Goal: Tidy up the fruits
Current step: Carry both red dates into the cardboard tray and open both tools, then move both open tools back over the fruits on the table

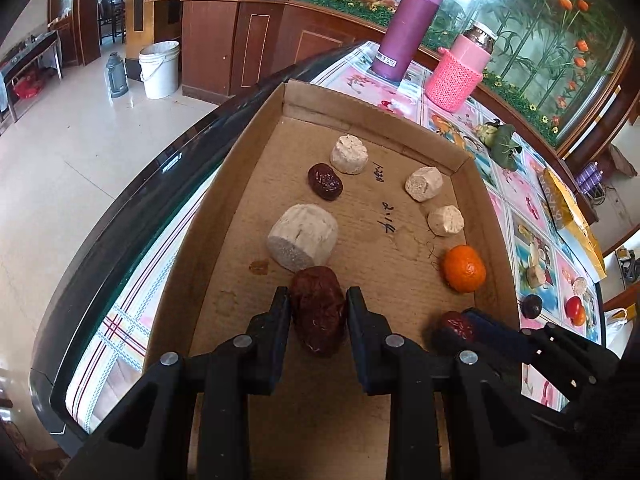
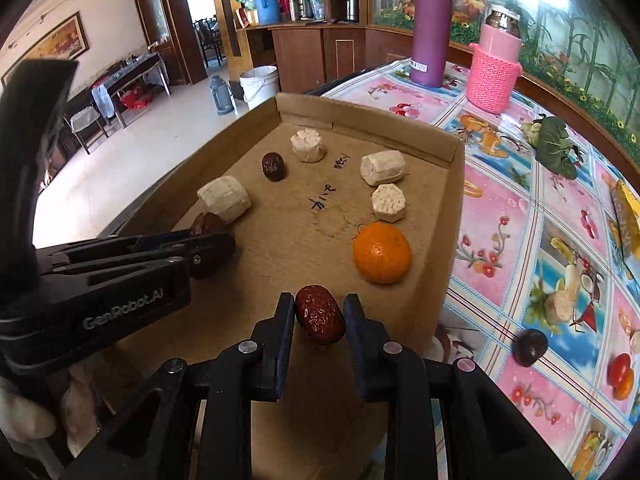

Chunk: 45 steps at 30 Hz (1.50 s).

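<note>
— Where are you with the dates?

— Each of my grippers has one. My left gripper (image 1: 319, 300) is closed around a large red date (image 1: 319, 311), low over the floor of the cardboard tray (image 1: 456, 152), just in front of the big pale chunk (image 1: 303, 237). My right gripper (image 2: 319, 307) pinches a smaller red date (image 2: 320, 314) near the tray's right side, with the orange (image 2: 382, 253) just beyond it.

— Are they resting on the cardboard or still in the air?

— I can't tell for certain; both look very close to it. I'd lower until each date touches before letting go — dropped, they would roll.

— Where should they end up?

— My guess is grouping like with like. A third date (image 1: 325, 181) lies farther back beside a pale chunk, so I'd set mine near each other. The bench (image 2: 520, 216) to the right carries a dark fruit (image 2: 530, 347) and a red-orange one (image 2: 621, 375), not yet in the tray.

— Anything to watch?

— The grippers are close together, so I'd open one at a time and back straight out.
</note>
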### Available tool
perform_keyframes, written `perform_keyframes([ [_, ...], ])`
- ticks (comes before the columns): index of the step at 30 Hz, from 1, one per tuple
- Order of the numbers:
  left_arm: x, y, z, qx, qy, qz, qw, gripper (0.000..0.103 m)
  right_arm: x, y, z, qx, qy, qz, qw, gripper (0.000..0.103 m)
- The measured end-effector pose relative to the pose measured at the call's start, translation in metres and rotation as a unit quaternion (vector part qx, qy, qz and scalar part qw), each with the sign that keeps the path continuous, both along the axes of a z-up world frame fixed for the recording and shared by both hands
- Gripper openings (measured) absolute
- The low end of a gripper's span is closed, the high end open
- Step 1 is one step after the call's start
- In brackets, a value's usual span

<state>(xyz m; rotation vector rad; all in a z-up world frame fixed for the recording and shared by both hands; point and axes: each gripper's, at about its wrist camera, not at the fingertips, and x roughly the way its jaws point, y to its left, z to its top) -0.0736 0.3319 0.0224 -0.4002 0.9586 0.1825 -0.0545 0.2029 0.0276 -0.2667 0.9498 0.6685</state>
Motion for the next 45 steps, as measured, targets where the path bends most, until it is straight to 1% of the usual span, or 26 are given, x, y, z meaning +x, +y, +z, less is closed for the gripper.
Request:
perform_keyframes([
  [5, -0.003, 0.006, 0.003, -0.008, -0.009, 0.008, 0.9999, 0.03, 0.004, 0.006, -0.004, -0.009, -0.006, -0.002, 1.0, 0.028],
  [7, -0.007, 0.009, 0.007, -0.015, -0.017, 0.013, 0.9996, 0.037, 0.004, 0.007, -0.003, -0.008, -0.013, -0.004, 1.0, 0.028],
  [9, -0.013, 0.013, 0.014, -0.021, -0.03, 0.022, 0.9991, 0.047, 0.004, 0.005, 0.001, 0.0, -0.012, -0.006, 1.0, 0.028],
  [12, -0.022, 0.018, 0.025, -0.025, -0.049, 0.036, 0.9978, 0.05, 0.003, -0.005, 0.017, 0.026, -0.019, -0.012, 0.999, 0.029],
  [13, -0.024, 0.019, 0.029, -0.026, -0.054, 0.04, 0.9974, 0.051, 0.001, -0.01, 0.023, 0.034, -0.025, -0.016, 0.999, 0.032],
  [14, -0.027, 0.019, 0.033, -0.026, -0.06, 0.044, 0.9969, 0.054, -0.001, -0.016, 0.03, 0.041, -0.033, -0.021, 0.998, 0.038],
  [15, -0.03, 0.019, 0.037, -0.027, -0.065, 0.047, 0.9964, 0.057, -0.002, -0.024, 0.036, 0.05, -0.04, -0.029, 0.997, 0.042],
  [16, -0.031, 0.017, 0.041, -0.026, -0.07, 0.048, 0.996, 0.058, -0.004, -0.032, 0.042, 0.06, -0.044, -0.038, 0.996, 0.05],
  [17, -0.033, 0.015, 0.044, -0.025, -0.074, 0.048, 0.9958, 0.059, -0.006, -0.042, 0.046, 0.072, -0.046, -0.048, 0.995, 0.053],
  [21, -0.036, 0.0, 0.052, -0.023, -0.08, 0.033, 0.996, 0.06, -0.018, -0.085, 0.05, 0.106, -0.036, -0.09, 0.99, 0.053],
  [23, -0.037, -0.012, 0.056, -0.018, -0.08, 0.019, 0.9964, 0.06, -0.025, -0.107, 0.05, 0.114, -0.032, -0.108, 0.987, 0.053],
  [25, -0.039, -0.022, 0.059, -0.013, -0.081, 0.006, 0.9966, 0.061, -0.035, -0.133, 0.047, 0.112, -0.035, -0.127, 0.985, 0.053],
  [28, -0.038, -0.043, 0.063, -0.006, -0.081, -0.014, 0.9966, 0.062, -0.049, -0.175, 0.04, 0.104, -0.04, -0.16, 0.981, 0.057],
  [31, -0.036, -0.066, 0.065, 0.002, -0.079, -0.036, 0.9963, 0.064, -0.058, -0.225, 0.031, 0.093, -0.038, -0.205, 0.974, 0.06],
  [35, -0.03, -0.103, 0.064, 0.011, -0.071, -0.077, 0.9944, 0.064, -0.064, -0.287, 0.017, 0.083, -0.025, -0.265, 0.96, 0.06],
  [39, -0.023, -0.145, 0.058, 0.02, -0.057, -0.128, 0.9899, 0.064, -0.073, -0.344, 0.007, 0.083, -0.019, -0.318, 0.944, 0.06],
  [42, -0.019, -0.171, 0.051, 0.03, -0.045, -0.16, 0.9856, 0.064, -0.081, -0.377, 0.004, 0.086, -0.02, -0.35, 0.932, 0.06],
  [45, -0.011, -0.19, 0.043, 0.042, -0.032, -0.181, 0.9821, 0.065, -0.083, -0.407, 0.0, 0.099, -0.009, -0.377, 0.921, 0.06],
])
